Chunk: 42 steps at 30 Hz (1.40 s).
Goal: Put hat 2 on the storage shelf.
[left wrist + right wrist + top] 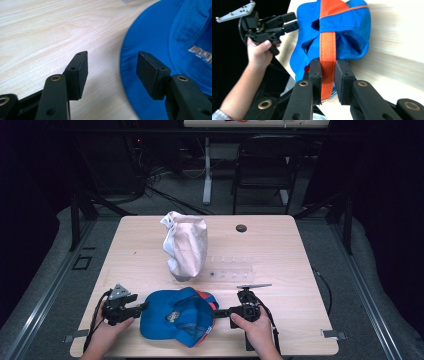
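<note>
1. Right gripper view: my right gripper (pixel 327 80) has its jaws clamped on the orange strap (pixel 327 47) of the blue cap (pixel 342 30); both black pads press the strap's sides. The strap runs up the middle of the cap's open back. Cap lies on the light wood table (pixel 397 50), which looks smeared w/ motion blur on that side. Far off at top left, a hand (pixel 258 53) holds my left gripper (pixel 293 21), its tips right at the cap's brim edge; grey three-cornered plate on top of it.

2. Left gripper view: left jaws stand apart, nothing pressed btwn the pads. The cap's blue brim (pixel 140 82) curves in under the right-hand jaw, and its edge sits in the gap; can't tell if that jaw touches it. Silver lettering shows on the cap front at far right. Bare wood grain under the other jaw.

3. High view: cap (pixel 175 317) sits at the near edge of the table (pixel 280 250), btwn my two grippers, left (pixel 144 307) at its brim, right (pixel 216 312) at its back. Beyond the cap stands a crumpled white paper bag (pixel 186 246), upright, just apart from it. Beside the bag, a clear plastic tray (pixel 232 268) lies flat. A small dark round spot (pixel 241 228) sits near the table's far edge.
</note>
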Available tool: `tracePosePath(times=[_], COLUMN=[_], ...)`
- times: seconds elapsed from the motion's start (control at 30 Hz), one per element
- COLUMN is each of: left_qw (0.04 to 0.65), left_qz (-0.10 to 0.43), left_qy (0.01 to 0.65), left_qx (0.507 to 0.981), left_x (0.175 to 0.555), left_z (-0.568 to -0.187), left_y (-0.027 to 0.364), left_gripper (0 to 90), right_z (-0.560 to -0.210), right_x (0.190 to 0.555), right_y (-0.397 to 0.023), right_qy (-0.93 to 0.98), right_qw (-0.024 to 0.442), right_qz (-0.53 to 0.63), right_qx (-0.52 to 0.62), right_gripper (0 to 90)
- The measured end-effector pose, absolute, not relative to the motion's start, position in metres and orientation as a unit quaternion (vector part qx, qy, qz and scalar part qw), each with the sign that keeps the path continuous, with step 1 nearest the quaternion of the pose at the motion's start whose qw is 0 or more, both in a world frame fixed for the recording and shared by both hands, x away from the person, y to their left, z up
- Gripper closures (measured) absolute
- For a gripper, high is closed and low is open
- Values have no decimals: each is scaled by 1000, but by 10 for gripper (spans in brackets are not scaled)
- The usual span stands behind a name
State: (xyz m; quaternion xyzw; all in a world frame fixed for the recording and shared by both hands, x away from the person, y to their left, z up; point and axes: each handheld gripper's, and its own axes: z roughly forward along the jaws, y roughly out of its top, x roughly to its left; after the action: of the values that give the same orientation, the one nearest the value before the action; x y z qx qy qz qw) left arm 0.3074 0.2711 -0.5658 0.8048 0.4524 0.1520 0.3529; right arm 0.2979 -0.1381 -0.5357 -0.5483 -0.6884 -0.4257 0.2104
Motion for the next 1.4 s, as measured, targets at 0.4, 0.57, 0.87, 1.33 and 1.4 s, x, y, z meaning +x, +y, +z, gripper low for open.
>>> tracePosePath(times=[0.4,0.57,0.87,1.33,1.4], left_qw=[357,357,358,360,361], left_qz=[157,157,161,169,168], left_qy=[460,460,461,455,456], left_qx=[798,797,796,797,796], left_x=[308,308,309,308,307], left_z=[-565,-565,-565,-563,-563], left_y=[276,276,276,275,275], left_gripper=[433,433,432,432,432], right_z=[-516,-508,-496,-433,-424], right_x=[303,302,300,314,317], right_y=[-176,-188,-207,-211,-212], right_qy=[-687,-680,-636,-605,-602], right_qw=[200,200,261,300,303], right_qz=[-419,-424,-466,-500,-498], right_qx=[-559,-563,-557,-542,-545], right_gripper=[778,778,780,782,782])
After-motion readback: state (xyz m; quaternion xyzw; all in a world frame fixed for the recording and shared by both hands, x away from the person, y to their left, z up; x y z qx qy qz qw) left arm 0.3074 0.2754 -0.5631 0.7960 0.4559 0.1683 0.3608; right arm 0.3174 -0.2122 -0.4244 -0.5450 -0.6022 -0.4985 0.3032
